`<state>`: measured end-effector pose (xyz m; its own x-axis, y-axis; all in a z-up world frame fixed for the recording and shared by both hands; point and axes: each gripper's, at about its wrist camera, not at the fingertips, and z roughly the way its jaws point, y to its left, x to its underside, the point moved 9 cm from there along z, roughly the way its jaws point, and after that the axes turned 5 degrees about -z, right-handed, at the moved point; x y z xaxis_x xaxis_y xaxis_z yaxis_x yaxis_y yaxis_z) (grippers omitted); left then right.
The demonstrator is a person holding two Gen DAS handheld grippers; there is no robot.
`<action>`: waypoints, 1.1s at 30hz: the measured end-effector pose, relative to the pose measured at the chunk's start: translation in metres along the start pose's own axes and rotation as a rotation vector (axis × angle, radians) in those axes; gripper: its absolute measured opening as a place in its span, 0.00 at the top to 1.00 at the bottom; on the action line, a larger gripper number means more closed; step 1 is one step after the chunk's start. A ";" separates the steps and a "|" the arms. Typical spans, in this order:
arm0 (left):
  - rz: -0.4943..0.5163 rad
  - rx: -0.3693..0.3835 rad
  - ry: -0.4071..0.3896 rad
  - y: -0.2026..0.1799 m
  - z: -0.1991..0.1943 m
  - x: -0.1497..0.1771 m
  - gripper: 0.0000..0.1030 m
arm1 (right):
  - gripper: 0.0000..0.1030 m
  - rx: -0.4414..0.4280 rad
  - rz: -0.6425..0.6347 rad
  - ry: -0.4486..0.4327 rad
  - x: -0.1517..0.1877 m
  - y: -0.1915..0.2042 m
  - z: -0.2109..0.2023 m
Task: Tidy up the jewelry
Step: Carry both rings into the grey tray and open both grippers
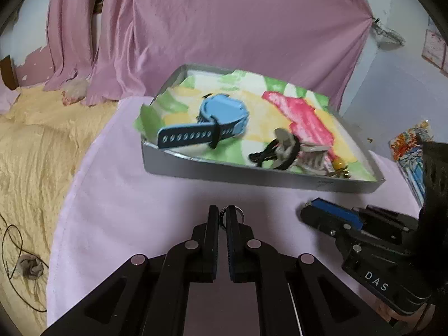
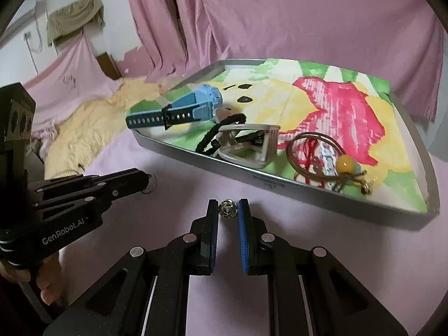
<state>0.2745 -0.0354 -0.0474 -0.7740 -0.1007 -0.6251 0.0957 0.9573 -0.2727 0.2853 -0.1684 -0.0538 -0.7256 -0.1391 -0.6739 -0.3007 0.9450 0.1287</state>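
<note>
A grey tray [image 1: 252, 176] [image 2: 280, 182] lined with a painted paper stands on the pink cloth. It holds a blue watch [image 1: 221, 117] [image 2: 193, 106], a black hair tie [image 2: 221, 131], a grey claw clip [image 1: 310, 154] [image 2: 252, 145] and a brown cord bracelet with a yellow bead [image 2: 344, 165]. In front of the tray, my left gripper [image 1: 222, 218] [image 2: 147, 182] is shut on a thin silver ring [image 1: 239, 214] [image 2: 151, 186]. To its right, my right gripper [image 2: 228, 212] [image 1: 308, 210] grips a small ornate silver ring [image 2: 228, 210] between its blue pads, low over the cloth.
The pink cloth [image 1: 126, 210] ends at a rounded edge on the left, beside a cream fleece blanket [image 1: 33, 154] with a black cord on it. Pink curtains [image 1: 224, 28] hang behind the tray. A colourful printed sheet [image 1: 408, 151] lies right of the tray.
</note>
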 end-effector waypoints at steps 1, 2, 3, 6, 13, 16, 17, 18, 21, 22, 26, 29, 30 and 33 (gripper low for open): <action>0.002 0.003 -0.008 -0.002 -0.002 -0.001 0.95 | 0.88 -0.004 0.010 -0.011 0.001 -0.001 -0.003; 0.005 0.007 -0.018 -0.005 -0.004 -0.003 0.95 | 0.88 -0.005 0.021 -0.022 0.002 -0.003 -0.007; 0.006 0.013 -0.030 -0.007 -0.007 -0.005 0.95 | 0.88 -0.006 0.030 -0.034 0.003 -0.005 -0.011; 0.001 0.025 -0.069 -0.013 -0.014 -0.014 0.95 | 0.88 0.009 0.051 -0.078 0.000 -0.013 -0.025; -0.045 0.033 -0.142 -0.023 -0.011 -0.046 0.95 | 0.88 0.048 0.101 -0.165 -0.019 -0.043 -0.047; -0.038 0.014 -0.145 -0.028 0.000 -0.056 0.95 | 0.88 0.058 0.136 -0.183 -0.026 -0.056 -0.045; -0.037 0.009 -0.144 -0.028 0.003 -0.056 0.95 | 0.88 0.061 0.143 -0.186 -0.028 -0.059 -0.042; -0.036 0.003 -0.142 -0.028 0.006 -0.058 0.95 | 0.88 0.066 0.152 -0.188 -0.030 -0.063 -0.040; -0.028 -0.004 -0.125 -0.029 0.019 -0.059 0.95 | 0.88 0.081 0.180 -0.188 -0.032 -0.074 -0.032; -0.022 -0.007 -0.116 -0.029 0.024 -0.057 0.95 | 0.88 0.078 0.195 -0.186 -0.032 -0.077 -0.027; -0.003 -0.026 -0.070 -0.029 0.040 -0.048 0.95 | 0.88 0.063 0.219 -0.156 -0.027 -0.082 -0.011; 0.011 -0.033 -0.074 -0.030 0.042 -0.048 0.95 | 0.88 0.063 0.220 -0.141 -0.026 -0.083 -0.003; 0.014 -0.034 -0.073 -0.030 0.043 -0.048 0.95 | 0.88 0.068 0.217 -0.140 -0.027 -0.083 -0.003; 0.018 -0.036 -0.081 -0.030 0.043 -0.047 0.95 | 0.88 0.079 0.213 -0.130 -0.027 -0.084 0.000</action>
<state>0.3352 -0.0716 -0.0414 -0.7193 -0.1035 -0.6869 0.0852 0.9682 -0.2352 0.3305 -0.2435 -0.0464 -0.6803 0.1000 -0.7260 -0.0966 0.9698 0.2241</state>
